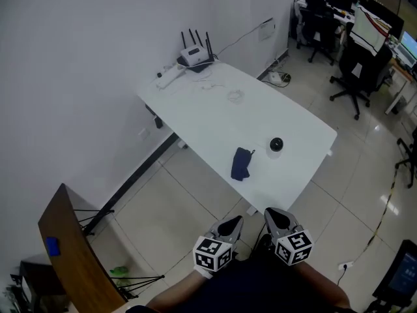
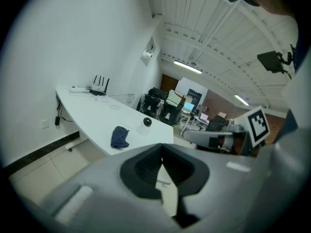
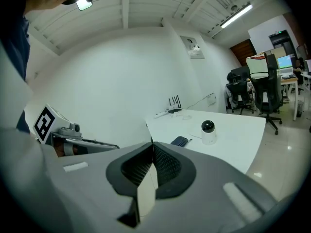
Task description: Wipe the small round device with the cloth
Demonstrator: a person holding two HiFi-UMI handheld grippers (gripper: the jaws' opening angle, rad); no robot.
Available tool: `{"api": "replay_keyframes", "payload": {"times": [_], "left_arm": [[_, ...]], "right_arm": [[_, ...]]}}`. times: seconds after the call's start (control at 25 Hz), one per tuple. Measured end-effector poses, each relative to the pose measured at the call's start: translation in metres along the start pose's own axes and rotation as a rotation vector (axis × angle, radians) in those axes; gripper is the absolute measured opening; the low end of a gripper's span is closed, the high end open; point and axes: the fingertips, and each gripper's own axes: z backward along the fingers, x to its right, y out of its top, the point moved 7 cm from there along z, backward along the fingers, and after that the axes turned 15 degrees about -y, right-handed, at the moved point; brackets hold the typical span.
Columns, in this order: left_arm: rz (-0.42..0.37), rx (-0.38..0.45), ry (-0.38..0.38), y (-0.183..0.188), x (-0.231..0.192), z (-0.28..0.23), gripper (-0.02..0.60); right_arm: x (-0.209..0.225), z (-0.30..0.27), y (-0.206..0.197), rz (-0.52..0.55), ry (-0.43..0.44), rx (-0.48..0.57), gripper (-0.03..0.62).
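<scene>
Both tools are closed and empty. The left gripper (image 2: 162, 148) has its jaws pressed together with nothing between them, and the right gripper (image 3: 152, 144) is the same. The person holds them side by side, low in front of the body, over the tiled floor (image 1: 195, 194) and well short of the table.

The small round device (image 1: 276, 146), white with a black ball on top, stands upright on the white table (image 1: 215, 116), near the end closest to the person. The dark blue cloth (image 1: 242, 163) lies crumpled near it on the tabletop, apart from it.

At the far end, by the wall, are a router (image 1: 195, 54) with upright aerials, a white power strip (image 1: 171, 75) and a loose coil of cable (image 1: 234, 96). Office chairs (image 1: 357, 70) stand beyond the table on the right.
</scene>
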Motion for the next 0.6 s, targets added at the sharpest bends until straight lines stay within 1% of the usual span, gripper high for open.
{"api": "replay_keyframes", "payload": {"times": [0.32,0.48,0.6], "left_arm": [[-0.016,0.008,0.083,0.012,0.012,-0.049,0.003],[-0.005,-0.002,0.122,0.014,0.011,-0.062,0.003],[0.016,-0.008,0.145,0.015,0.002,-0.066,0.003]], "right_arm": [[0.056,-0.012,0.019,-0.014,0.043,0.001,0.012],[0.068,-0.018,0.019,-0.035,0.07,-0.023,0.012],[0.074,-0.027,0.019,-0.05,0.069,-0.036,0.012]]}}
